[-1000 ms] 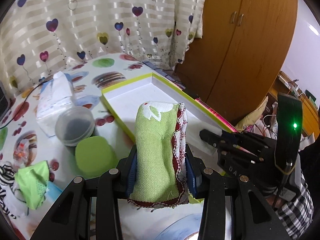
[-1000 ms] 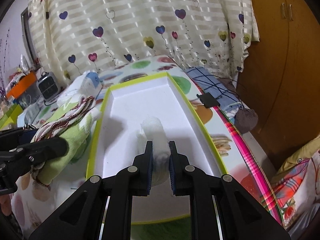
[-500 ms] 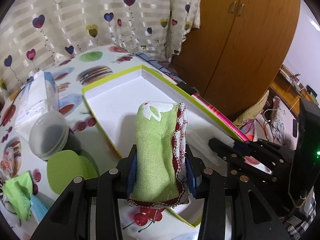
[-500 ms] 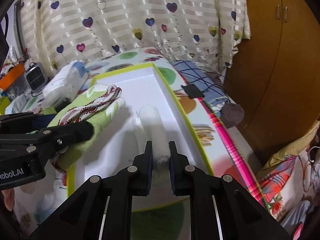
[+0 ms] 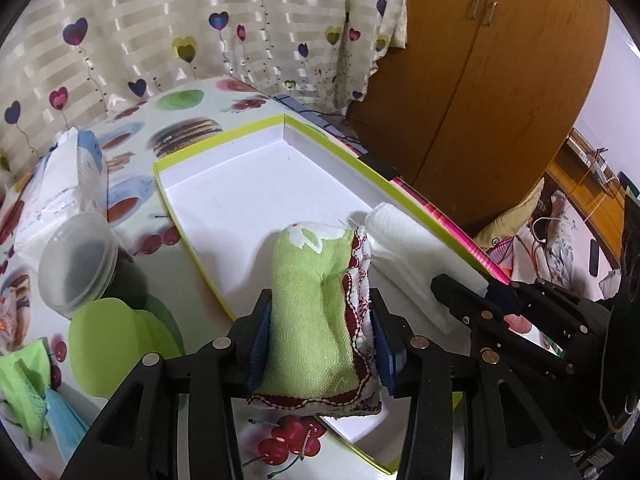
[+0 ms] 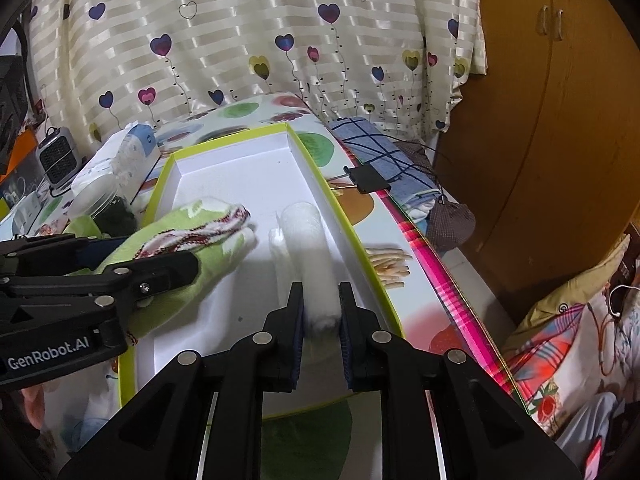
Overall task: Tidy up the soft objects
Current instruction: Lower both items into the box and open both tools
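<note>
A shallow white box with a yellow-green rim (image 5: 224,208) (image 6: 348,232) lies on the patterned table. My left gripper (image 5: 320,304) (image 6: 132,256) grips a folded green cloth with red-and-white trim (image 5: 316,312) (image 6: 192,248) low over the box floor; its jaws are opening slightly, and the pads still press the cloth. My right gripper (image 6: 320,296) (image 5: 460,288) holds the near end of a rolled white towel (image 6: 312,248) (image 5: 404,248) that lies along the box's right wall. Its jaws are opening too, with the roll still filling the gap. The green cloth's tip is close beside the roll.
Left of the box stand a tissue pack (image 5: 68,184), a clear-lidded jar (image 5: 76,260), a green lid (image 5: 104,344) and loose green cloth (image 5: 24,384). A black binder clip (image 6: 368,178) and blue checked fabric (image 6: 384,160) sit on the right edge. A wooden wardrobe (image 5: 480,80) is beyond.
My left gripper carried the green cloth rightward and down into the box, up beside the white roll. The right gripper stayed put and the gap between its jaws widened a little.
</note>
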Motion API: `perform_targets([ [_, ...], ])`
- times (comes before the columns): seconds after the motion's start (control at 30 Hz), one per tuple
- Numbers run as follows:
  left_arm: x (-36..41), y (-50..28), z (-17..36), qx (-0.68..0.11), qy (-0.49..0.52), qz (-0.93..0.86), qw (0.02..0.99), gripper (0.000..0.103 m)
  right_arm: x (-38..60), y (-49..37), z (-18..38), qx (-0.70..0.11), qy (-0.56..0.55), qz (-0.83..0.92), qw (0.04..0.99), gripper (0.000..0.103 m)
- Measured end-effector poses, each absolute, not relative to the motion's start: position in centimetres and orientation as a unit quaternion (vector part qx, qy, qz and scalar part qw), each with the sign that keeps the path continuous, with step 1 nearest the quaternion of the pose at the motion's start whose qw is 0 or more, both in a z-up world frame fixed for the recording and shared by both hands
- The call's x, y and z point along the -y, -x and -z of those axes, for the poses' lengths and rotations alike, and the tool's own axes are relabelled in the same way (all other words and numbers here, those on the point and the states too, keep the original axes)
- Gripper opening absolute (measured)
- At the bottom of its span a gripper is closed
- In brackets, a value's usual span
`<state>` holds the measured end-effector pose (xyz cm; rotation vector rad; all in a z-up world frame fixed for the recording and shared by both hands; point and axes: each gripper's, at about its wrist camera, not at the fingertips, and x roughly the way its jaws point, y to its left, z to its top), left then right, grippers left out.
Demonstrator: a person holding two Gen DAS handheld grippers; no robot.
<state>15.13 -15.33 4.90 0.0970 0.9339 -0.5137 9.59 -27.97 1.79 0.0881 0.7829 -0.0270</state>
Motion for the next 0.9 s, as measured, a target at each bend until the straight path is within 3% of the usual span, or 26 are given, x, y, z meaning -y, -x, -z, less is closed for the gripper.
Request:
perform_targets([
  [0.17, 15.2, -15.1, -4.8, -0.447, -0.043, 0.246, 0.859, 0.045, 27.7, -9.5, -1.8, -0.384, -0.042, 0.011, 0.922, 0.021],
  [0.33, 15.1, -15.0, -4.6, -0.450, -0.042, 0.243, 0.858, 0.049, 27.6, -9.3, -1.8, -0.383, -0.040, 0.009, 0.923, 0.045],
  [0.9, 13.7, -12.8, -6.2, -0.427, -0.047, 0.235, 0.872, 0.062, 27.1, -7.8, -2.8, -0.368, -0.032, 0.013, 0.929, 0.045],
])
